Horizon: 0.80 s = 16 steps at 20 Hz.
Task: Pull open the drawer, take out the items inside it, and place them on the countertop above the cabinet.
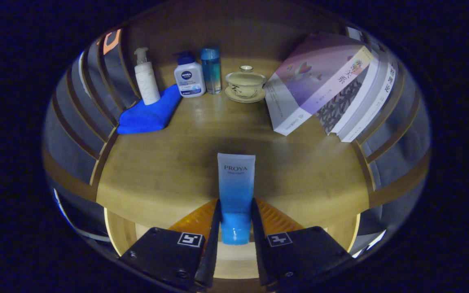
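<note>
Looks like we're mid-delivery here: the fingers are clamped on the blue tube, both pressing its cap end, and it sticks out ahead of them over the counter. Not set down yet, I'd say. Can't see the drawer, so no idea what's left inside.

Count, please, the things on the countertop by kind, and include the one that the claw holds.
Bottles: 3 (white pump bottle, white bottle with blue cap, blue bottle)
Tubes: 1 (blue tube, both fingers of the claw pressing on it)
Towels: 1 (blue towel)
Lidded cups on a saucer: 1 (lidded cup)
Books: 3 (books)
Total: 9
</note>
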Each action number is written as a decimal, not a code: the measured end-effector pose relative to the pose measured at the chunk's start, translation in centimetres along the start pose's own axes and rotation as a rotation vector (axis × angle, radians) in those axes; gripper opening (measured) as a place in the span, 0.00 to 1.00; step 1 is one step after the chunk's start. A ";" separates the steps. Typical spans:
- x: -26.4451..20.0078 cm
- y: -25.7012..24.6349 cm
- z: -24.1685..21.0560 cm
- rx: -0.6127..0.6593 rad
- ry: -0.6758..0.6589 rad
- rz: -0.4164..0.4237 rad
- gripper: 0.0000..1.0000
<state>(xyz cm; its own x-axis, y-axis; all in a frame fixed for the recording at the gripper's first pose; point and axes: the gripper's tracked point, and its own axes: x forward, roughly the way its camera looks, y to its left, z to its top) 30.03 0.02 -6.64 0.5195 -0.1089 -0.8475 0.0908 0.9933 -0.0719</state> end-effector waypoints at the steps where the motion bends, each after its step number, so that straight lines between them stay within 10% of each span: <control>1: 0.2 0.1 0.3 0.009 -0.017 0.000 0.44; 11: -2.4 0.5 3.6 0.029 -0.313 0.031 0.52; 14: -4.8 1.1 3.8 0.057 -0.429 0.066 0.88; 16: -6.5 0.9 3.7 0.045 -0.505 0.069 0.90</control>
<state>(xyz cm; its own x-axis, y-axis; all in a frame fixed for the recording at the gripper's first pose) 29.89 1.50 0.81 0.8702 -0.0597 -0.4890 0.0725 0.9973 0.0073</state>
